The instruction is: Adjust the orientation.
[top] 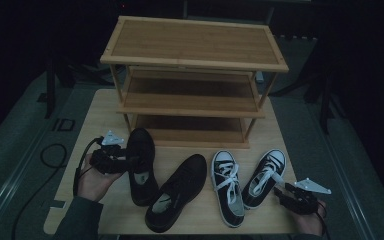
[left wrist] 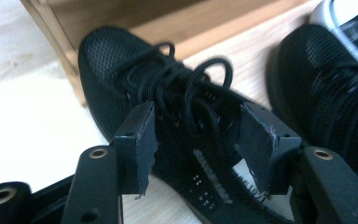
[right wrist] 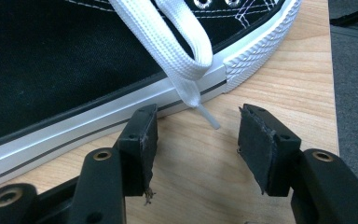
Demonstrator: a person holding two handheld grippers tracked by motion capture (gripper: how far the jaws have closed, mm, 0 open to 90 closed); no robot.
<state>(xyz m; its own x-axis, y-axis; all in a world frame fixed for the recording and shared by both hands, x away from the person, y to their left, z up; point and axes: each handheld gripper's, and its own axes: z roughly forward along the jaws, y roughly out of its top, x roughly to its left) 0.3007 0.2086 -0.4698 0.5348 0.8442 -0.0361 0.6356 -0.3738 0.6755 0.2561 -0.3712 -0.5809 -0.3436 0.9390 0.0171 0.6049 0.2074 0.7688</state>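
Left gripper (top: 125,159) released beside the black shoe (top: 141,167); right gripper (top: 281,191) rests released near the sneaker (top: 264,177).

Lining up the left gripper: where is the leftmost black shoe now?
High view: leftmost black shoe lies on the table's left, toe toward the shoe rack, left gripper at its side.

High cam overlooks table (top: 100,215); gripper cams sit close (shared: shoes).

left gripper (top: 130,159): jaws spread wide, nothing pinched
right gripper (top: 281,191): jaws apart, empty, low
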